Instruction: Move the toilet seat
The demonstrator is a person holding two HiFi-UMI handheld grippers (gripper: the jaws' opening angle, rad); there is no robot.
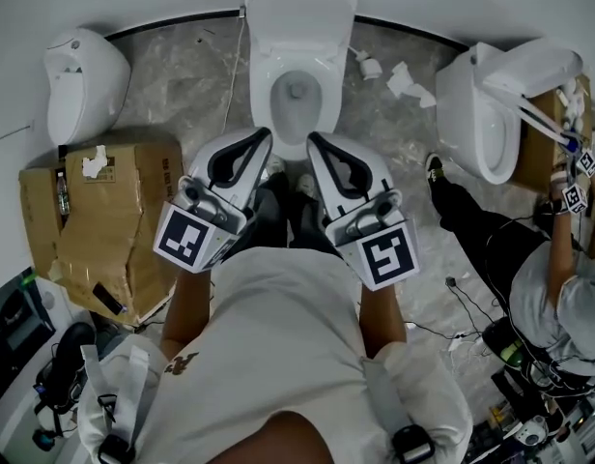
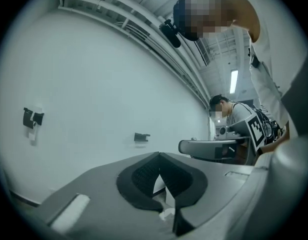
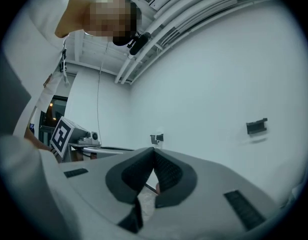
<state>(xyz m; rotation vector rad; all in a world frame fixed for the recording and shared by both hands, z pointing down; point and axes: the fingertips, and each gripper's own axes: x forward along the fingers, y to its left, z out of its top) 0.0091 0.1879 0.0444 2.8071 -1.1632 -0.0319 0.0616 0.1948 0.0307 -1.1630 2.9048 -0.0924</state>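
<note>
Directly ahead of the person, the toilet (image 1: pixel 297 66) stands against the wall with its long axis running straight away from them, front edge nearest. The toilet seat (image 1: pixel 263 100) seems to lie flat on the bowl as a white ring, with the lid (image 1: pixel 299 8) tipped up behind it. From this steep overhead angle it is hard to be sure whether the ring is a separate seat or only the bowl's rim. The seat's front edge sits between the two gripper tips and just beyond them, so it lies forward and below both.

The left gripper (image 1: pixel 262 141) angles in from the left and the right gripper (image 1: pixel 317 143) from the right, their tips converging on the front of the bowl. Neither is clearly nearer; they stand about level, one to each side of the centre line.

Both grippers have their jaws pressed together with nothing between the dark pads. In both gripper views the jaws tilt up at the bare wall, not at the seat, so each gripper would probably have to drop its nose and part its jaws before it could take the front edge.

Farther out, another toilet (image 1: pixel 85 85) stands to the left above a cardboard box (image 1: pixel 114 220). To the right, a second person (image 1: pixel 558 298) works at a third toilet (image 1: pixel 491 114), well apart.
</note>
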